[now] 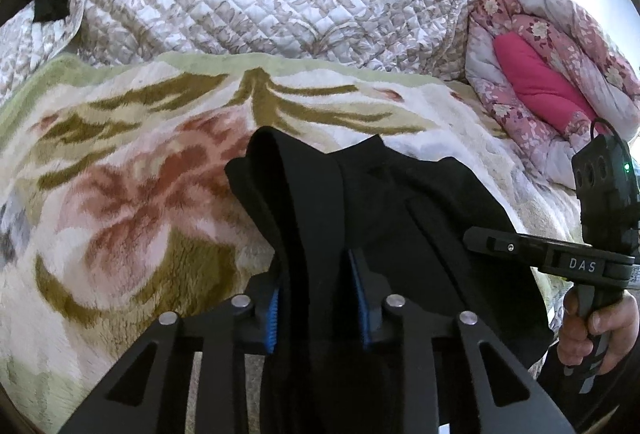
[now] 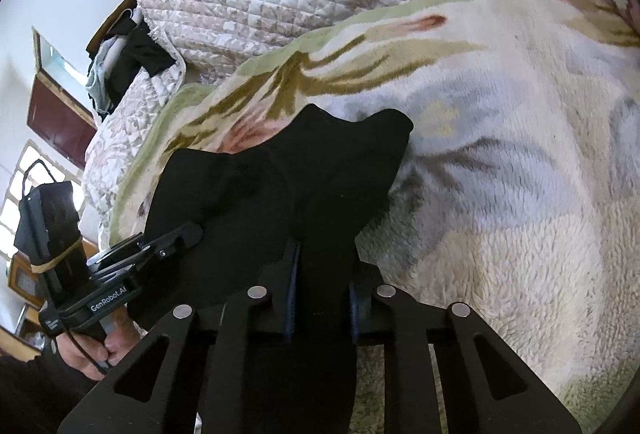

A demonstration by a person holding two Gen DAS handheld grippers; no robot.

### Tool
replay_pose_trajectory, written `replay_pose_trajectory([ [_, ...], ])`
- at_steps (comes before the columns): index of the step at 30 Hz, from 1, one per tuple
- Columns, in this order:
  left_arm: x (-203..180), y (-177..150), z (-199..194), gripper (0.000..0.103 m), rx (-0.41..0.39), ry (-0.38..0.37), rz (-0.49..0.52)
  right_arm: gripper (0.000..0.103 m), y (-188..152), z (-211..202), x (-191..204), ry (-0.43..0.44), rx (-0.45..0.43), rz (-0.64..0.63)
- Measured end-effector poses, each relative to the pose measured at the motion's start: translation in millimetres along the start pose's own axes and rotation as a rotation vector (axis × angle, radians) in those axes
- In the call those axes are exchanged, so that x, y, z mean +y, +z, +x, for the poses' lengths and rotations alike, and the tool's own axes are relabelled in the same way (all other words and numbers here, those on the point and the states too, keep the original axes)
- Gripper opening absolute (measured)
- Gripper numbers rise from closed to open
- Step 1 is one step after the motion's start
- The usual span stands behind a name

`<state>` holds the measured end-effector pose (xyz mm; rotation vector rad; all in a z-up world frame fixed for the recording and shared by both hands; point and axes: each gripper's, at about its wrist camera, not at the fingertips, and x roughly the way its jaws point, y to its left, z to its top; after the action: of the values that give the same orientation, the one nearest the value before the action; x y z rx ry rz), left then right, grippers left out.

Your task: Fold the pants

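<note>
- your left gripper (image 1: 316,298) pinches a thick fold of the black pants (image 1: 360,186), blue pads tight on the cloth
- your right gripper (image 2: 322,294) clamps the same garment's near edge
- the pants run away from both grippers, forward onto the floral blanket (image 1: 120,174), long axis along the fingers
- both hands sit level at the near edge; neither is nearer, so the fold likely goes forward

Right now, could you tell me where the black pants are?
In both wrist views the black pants lie low and central on the floral fleece blanket, their near edge between each gripper's fingers.
</note>
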<state>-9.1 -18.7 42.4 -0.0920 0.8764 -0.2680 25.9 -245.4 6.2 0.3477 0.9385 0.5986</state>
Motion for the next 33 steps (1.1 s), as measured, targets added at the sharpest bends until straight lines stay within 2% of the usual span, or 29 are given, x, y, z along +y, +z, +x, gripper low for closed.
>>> replay_pose_trajectory([
  [4,-4.3,3.7,-5.9,0.025,-0.009,-0.008,0.009,0.015,3.4,-10.6,10.5,0.015,-0.033,-0.025],
  [12,-11.3,17.1,-20.5,0.023,-0.036,-0.008,0.015,0.014,16.6,-24.2,37.6,0.04,-0.083,-0.079],
  [19,-7.8,53.8,-28.7,0.023,-0.095,0.019,0.05,0.014,53.2,-20.1,57.0,0.046,-0.112,-0.121],
  [27,31.1,102.9,10.8,0.023,-0.074,0.003,0.049,0.014,111.4,21.3,36.2,0.051,-0.082,-0.103],
  [30,41.9,110.6,32.8,0.023,-0.061,-0.002,0.035,0.014,123.8,41.4,19.8,0.055,-0.073,-0.072],
  [33,52.7,108.3,61.7,0.025,-0.006,0.006,0.012,0.014,127.9,66.1,-3.2,0.022,-0.036,-0.031],
])
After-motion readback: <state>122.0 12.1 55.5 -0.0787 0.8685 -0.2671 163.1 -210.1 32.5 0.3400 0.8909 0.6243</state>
